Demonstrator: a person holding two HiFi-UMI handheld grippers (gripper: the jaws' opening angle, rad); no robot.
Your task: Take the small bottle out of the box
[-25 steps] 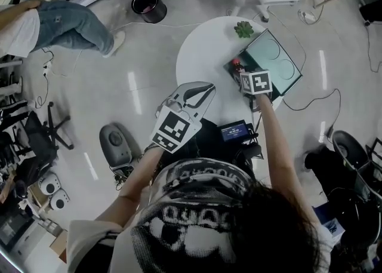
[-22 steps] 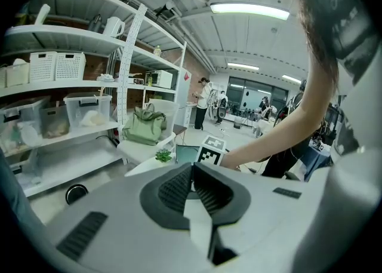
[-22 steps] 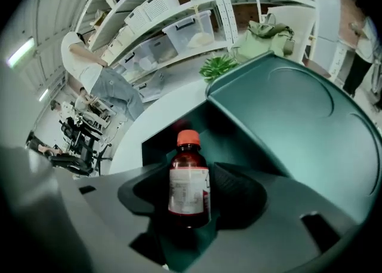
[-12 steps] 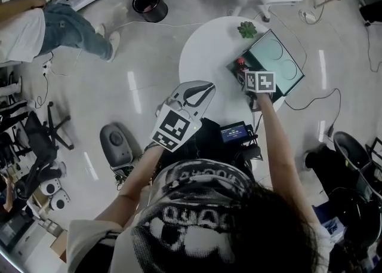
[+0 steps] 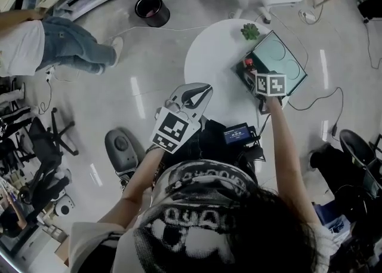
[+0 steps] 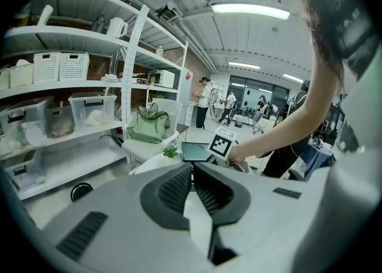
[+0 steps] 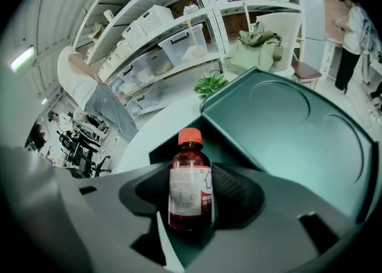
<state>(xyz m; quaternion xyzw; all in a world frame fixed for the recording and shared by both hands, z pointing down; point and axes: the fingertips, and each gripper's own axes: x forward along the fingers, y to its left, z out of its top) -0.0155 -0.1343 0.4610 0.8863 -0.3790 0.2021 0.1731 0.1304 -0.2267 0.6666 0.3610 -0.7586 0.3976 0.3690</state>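
- Firmly was the word for this step: your right gripper was closed on the small bottle, with the ribbed pads on either side of its labelled body and its orange cap standing clear above them.
- That hold looked sound to me, square on the widest part and with the bottle upright. The lift called for no extra squeeze.
- Just behind the bottle lay the dark opening of the box. I could not tell whether the bottle's base had cleared the rim, so a straight rise before any sideways carry would have been safest.
- Beyond that, the opened lid leaned away to the right, so drawing the bottle back toward you and leftward onto the bare white desk would have kept it off the lid.
- Farther on, the little green plant sat at the desk's edge, well out of that path.
- As for pose, your left gripper was closed on nothing and held close to your body, with the elbow bent, short of the desk and idle.
- Your right arm was stretched out nearly straight over the desk, and its gripper pointed away from you at the box on the far right side.
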